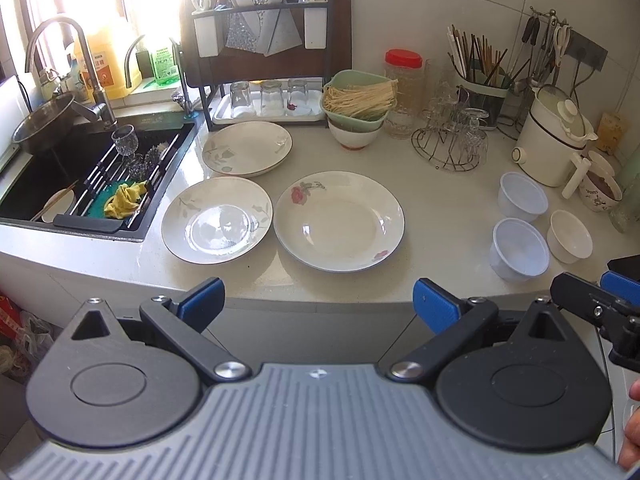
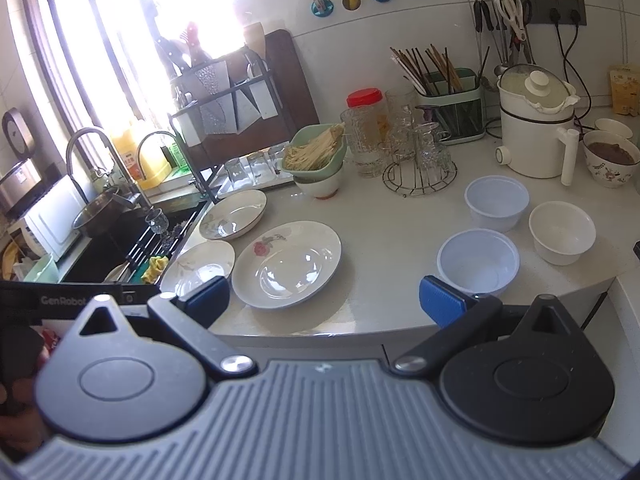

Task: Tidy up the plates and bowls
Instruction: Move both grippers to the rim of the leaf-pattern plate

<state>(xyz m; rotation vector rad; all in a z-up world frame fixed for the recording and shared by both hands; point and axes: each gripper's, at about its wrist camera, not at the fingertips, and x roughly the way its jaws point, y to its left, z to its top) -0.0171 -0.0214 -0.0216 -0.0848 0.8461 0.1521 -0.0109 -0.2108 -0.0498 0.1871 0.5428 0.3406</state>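
Reading "GenRobot" (image 2: 63, 301) on the left hand-held gripper (image 1: 316, 300); both it and the right hand-held gripper (image 2: 324, 298) gape empty; three plates (image 1: 338, 221), three bowls (image 1: 519, 249) on the table (image 1: 440, 208).

A pale stone surface (image 1: 440, 184) is backed by white tiled walls (image 1: 440, 12). Strong daylight is admitted through a window (image 2: 120, 40) behind the black sink (image 1: 52, 176), and much of that corner is washed out.
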